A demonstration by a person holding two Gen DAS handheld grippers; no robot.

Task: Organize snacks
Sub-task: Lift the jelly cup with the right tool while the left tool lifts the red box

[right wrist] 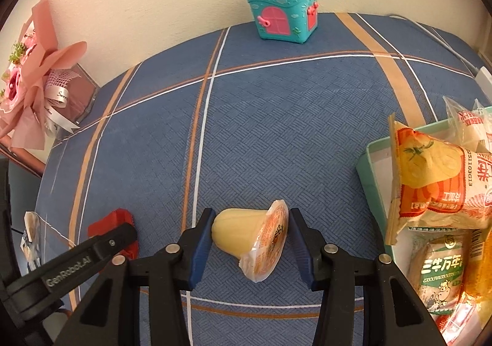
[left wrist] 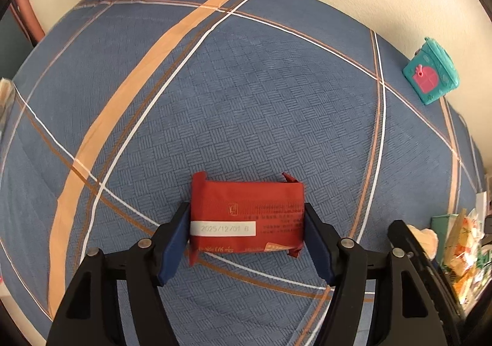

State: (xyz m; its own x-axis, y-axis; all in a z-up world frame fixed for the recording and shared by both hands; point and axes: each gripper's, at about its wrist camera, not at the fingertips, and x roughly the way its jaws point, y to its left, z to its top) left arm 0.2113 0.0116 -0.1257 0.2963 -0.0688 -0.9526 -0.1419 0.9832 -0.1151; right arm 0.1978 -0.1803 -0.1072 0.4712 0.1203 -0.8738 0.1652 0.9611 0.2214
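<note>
A red snack packet (left wrist: 246,216) with a white date label lies on the blue checked tablecloth (left wrist: 246,100). My left gripper (left wrist: 246,223) is shut on it, with a blue pad against each short end. In the right wrist view the same packet (right wrist: 106,221) shows at the lower left, under a left gripper finger (right wrist: 101,247). A yellow jelly cup (right wrist: 249,235) lies on its side, its foil lid to the right. My right gripper (right wrist: 250,236) is shut on it, one pad on the cup's base and the other on the lid's rim.
A mint green tray (right wrist: 373,167) at the right holds several snack packets, an orange one (right wrist: 436,180) leaning on its rim. A teal toy house (right wrist: 284,9) stands by the far wall and a pink bouquet (right wrist: 33,75) at the far left. A small clear packet (right wrist: 30,235) lies near the left edge.
</note>
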